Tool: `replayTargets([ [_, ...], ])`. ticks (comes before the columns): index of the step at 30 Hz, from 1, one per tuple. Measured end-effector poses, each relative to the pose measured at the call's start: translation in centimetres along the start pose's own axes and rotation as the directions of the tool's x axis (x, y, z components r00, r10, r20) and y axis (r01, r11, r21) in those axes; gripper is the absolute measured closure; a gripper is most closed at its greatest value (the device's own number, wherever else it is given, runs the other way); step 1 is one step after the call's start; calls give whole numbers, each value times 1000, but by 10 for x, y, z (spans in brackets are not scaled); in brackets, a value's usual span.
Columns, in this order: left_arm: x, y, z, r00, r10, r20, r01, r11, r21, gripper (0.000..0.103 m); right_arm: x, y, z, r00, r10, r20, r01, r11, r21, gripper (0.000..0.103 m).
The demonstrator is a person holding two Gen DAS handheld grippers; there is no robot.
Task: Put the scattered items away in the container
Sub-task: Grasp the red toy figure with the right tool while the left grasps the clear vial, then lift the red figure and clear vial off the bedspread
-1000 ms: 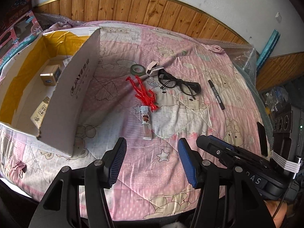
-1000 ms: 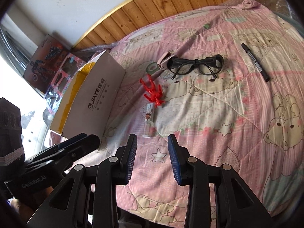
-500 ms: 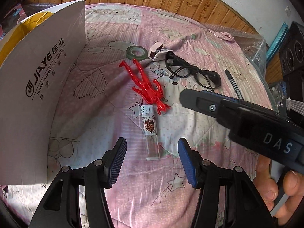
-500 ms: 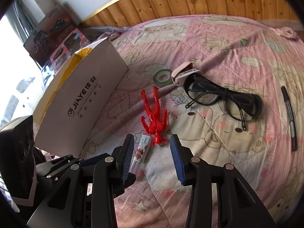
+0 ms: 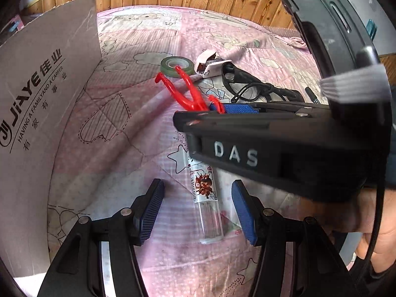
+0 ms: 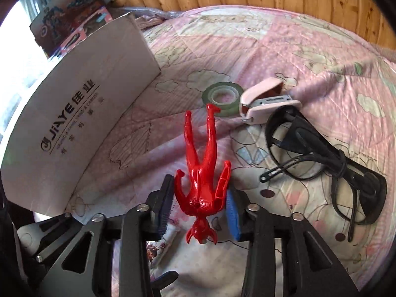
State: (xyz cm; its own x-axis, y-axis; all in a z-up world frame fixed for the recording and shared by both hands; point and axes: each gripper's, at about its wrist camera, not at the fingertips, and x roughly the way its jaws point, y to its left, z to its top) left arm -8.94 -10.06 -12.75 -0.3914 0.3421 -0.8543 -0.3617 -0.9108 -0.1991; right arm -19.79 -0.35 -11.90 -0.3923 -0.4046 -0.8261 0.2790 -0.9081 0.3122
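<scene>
A red toy figure lies on the pink quilt, its torso between the pads of my right gripper, which is open with the pads close beside the figure's arms. In the left wrist view the figure's legs stick out past the right gripper. A clear tube with a cartoon label lies lengthwise between the fingers of my open left gripper, untouched. The white cardboard box stands at the left, its printed wall facing me.
Beyond the figure lie a green tape roll, a pink stapler and black glasses. A black marker shows behind the right gripper. A person's hand holds that gripper. Wooden panelling backs the bed.
Both grippers moved forward and down. The right one now straddles the red figure and crosses the left wrist view; the left one now straddles the clear tube. Both stayed open.
</scene>
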Motion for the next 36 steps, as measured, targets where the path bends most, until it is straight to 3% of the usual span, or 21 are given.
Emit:
replayTargets([
  [2,1,-1,1,1000,11,4,-11,1000,3,50,-5,-14,1,1000,23,0,-23,997,69,83],
  [4,2,0,3,999,33,7,-33,999,7,62,-9,-24,1,999,36,0,-35,992,117,84],
  [6,0,4,4,999,43,2,-43,999,3,82,-14,-29,1,999,44,9,-45,988,146,84],
  [16,-21,9,-2,1000,17,-8,-18,999,-51,83,-56,-26,1,996,42,73,-55,981,184,84],
  [31,-71,-23,-13,998,-9,59,9,1000,-6,83,-95,-6,-61,995,35,92,-56,968,246,84],
  [36,-79,-18,-21,998,-40,43,41,999,-27,83,-102,1,-83,996,8,91,-32,963,267,84],
])
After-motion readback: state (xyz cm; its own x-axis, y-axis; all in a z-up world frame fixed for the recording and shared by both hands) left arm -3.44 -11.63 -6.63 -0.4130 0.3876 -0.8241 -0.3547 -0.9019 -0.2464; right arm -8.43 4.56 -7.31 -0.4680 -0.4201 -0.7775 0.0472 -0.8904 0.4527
